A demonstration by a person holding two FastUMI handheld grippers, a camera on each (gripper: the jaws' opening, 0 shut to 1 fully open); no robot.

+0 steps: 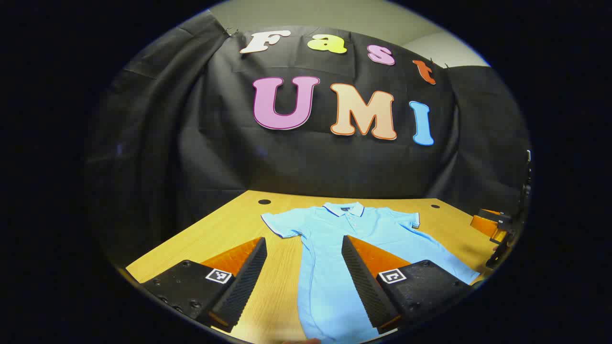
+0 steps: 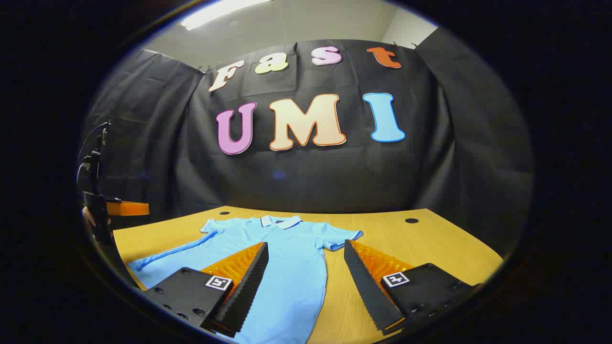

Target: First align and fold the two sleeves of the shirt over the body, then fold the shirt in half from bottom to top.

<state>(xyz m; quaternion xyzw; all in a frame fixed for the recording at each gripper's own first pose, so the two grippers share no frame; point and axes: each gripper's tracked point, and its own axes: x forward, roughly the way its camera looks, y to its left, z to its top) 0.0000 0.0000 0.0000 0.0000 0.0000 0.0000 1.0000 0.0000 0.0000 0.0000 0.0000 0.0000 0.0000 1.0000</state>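
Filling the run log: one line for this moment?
shirt: flat, unfolded on table | left gripper: open | right gripper: open | folds: none

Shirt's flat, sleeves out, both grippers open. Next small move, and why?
Probably lower the left gripper onto the left sleeve: the shirt lies flat on the table with both sleeves spread, nothing folded, and the right gripper open too.

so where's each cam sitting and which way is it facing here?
Left gripper view: rides the left gripper, above the table's near edge, facing the booth wall over the shirt's left sleeve side; its own open fingers show, the right gripper farther off.
Right gripper view: rides the right gripper, facing the same wall over the shirt's right side; own open fingers, left gripper farther off.
Shared: shirt, table, wall.
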